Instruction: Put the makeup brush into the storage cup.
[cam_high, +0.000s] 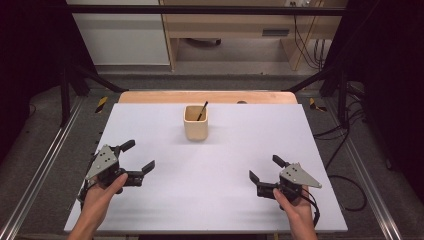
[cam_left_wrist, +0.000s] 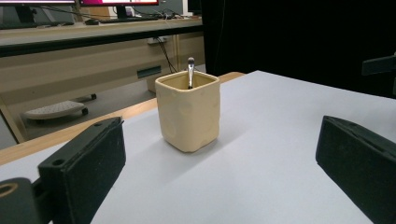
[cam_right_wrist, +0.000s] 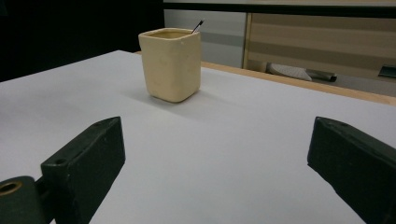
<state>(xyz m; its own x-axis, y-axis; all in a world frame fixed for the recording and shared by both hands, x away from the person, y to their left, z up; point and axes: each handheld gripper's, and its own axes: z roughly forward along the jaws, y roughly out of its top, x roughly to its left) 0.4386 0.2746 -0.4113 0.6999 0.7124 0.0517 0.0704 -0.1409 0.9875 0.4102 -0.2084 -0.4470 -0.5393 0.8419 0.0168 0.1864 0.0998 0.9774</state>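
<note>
A cream square cup (cam_high: 195, 122) stands upright at the far middle of the white table (cam_high: 210, 165), with a thin dark stick (cam_high: 202, 111) leaning out of it. The cup (cam_left_wrist: 188, 111) and the stick's tip (cam_left_wrist: 190, 71) show ahead in the left gripper view; the right gripper view has the cup (cam_right_wrist: 171, 63) at its upper left. My left gripper (cam_high: 137, 155) rests open at the near left, nothing between its jaws. My right gripper (cam_high: 265, 168) rests open at the near right, likewise empty. Both point toward the cup, well short of it.
A wooden strip (cam_high: 207, 97) borders the table's far edge. Beyond it are a wooden desk frame (cam_high: 235, 30), cables (cam_high: 307, 45) and floor. Black frame posts (cam_high: 65, 85) stand at both sides. Metal rails (cam_high: 35, 175) run along the table's left and right.
</note>
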